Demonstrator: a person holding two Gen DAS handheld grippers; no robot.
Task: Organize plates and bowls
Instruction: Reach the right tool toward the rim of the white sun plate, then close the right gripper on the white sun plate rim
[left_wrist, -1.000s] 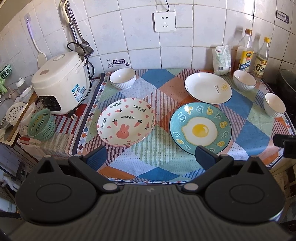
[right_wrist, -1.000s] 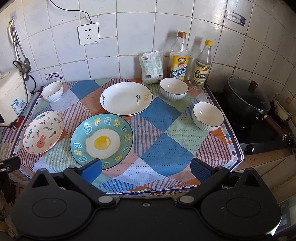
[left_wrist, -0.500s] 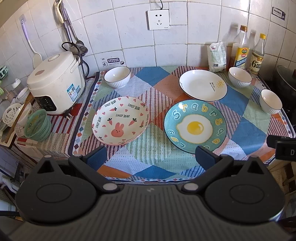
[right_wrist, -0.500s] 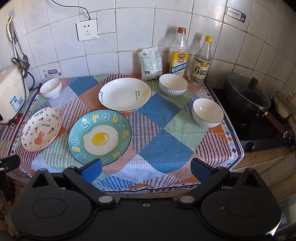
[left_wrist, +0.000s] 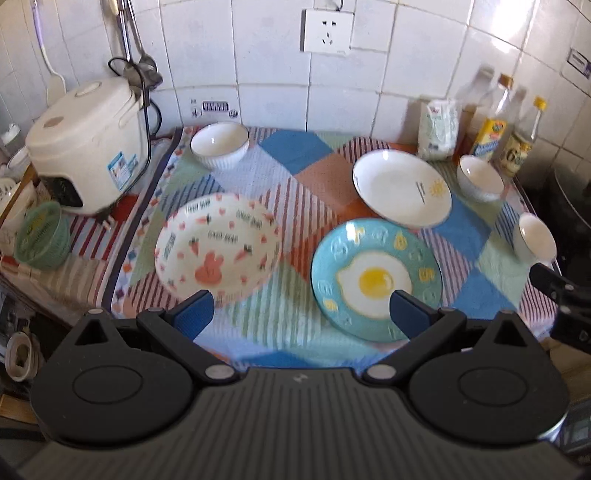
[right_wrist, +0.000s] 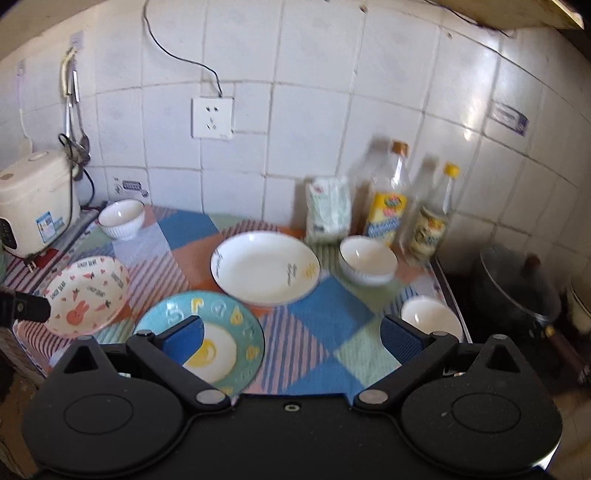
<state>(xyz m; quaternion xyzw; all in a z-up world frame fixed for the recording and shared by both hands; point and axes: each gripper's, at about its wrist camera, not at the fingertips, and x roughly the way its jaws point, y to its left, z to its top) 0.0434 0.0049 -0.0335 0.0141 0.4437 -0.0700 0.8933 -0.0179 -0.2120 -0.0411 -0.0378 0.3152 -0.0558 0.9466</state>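
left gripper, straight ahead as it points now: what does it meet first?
Likely the patchwork cloth between the bunny plate and the egg plate; the open left gripper straddles that gap. Depth is unclear.

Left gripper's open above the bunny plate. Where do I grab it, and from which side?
Take the bunny plate by its near rim, coming in low from the front edge of the cloth. It lies flat, and its raised, flared rim gives one finger room to slip under while the other presses inside. The left gripper is open and already nearest that edge; the rice cooker crowds the far left side.
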